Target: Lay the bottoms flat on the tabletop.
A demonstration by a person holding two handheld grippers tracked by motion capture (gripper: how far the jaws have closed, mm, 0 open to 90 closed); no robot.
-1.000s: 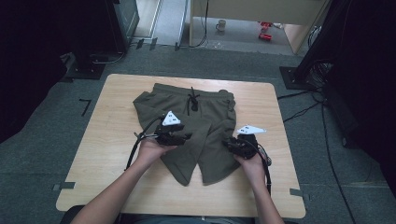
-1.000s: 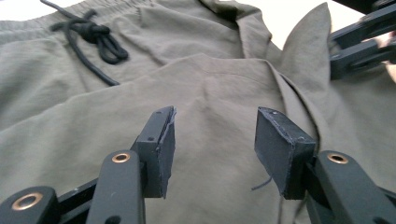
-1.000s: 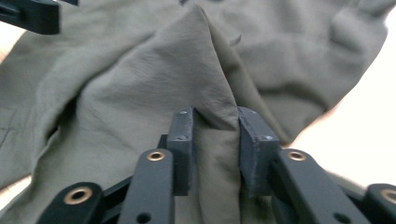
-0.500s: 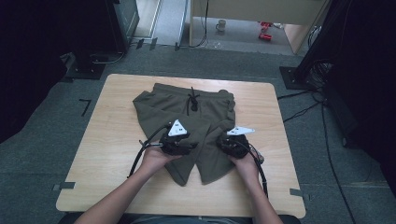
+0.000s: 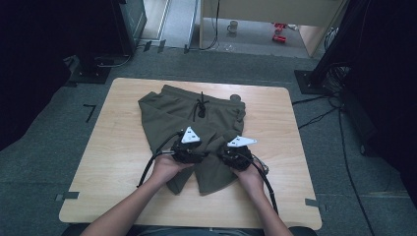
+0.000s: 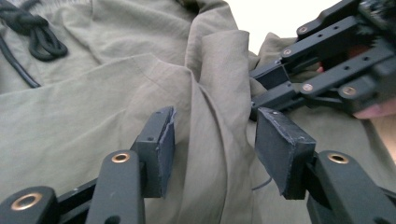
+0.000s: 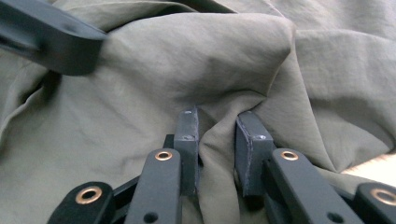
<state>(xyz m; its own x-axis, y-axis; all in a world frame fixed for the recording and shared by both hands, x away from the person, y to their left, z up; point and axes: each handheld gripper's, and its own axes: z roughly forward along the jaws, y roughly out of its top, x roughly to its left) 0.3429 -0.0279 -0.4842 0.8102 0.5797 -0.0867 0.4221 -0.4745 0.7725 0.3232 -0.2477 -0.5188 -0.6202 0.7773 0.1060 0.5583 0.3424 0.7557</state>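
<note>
On the wooden table (image 5: 113,147) lie olive shorts (image 5: 167,110), both grippers at mid-leg. Left gripper (image 6: 215,140) gapes wide around a ridge of cloth. Right gripper (image 7: 215,140) pinches a fold, nearly closed. Likely mid-fold; next, left must close.

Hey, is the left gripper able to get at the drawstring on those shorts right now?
Probably yes: the left gripper is open over the shorts, and the drawstring lies uncovered just beyond it.

From my high view, both hands cover the middle of the olive-green fabric shorts (image 5: 196,118). The small round dark object (image 5: 235,97) by the waistband is too small to identify.
</note>
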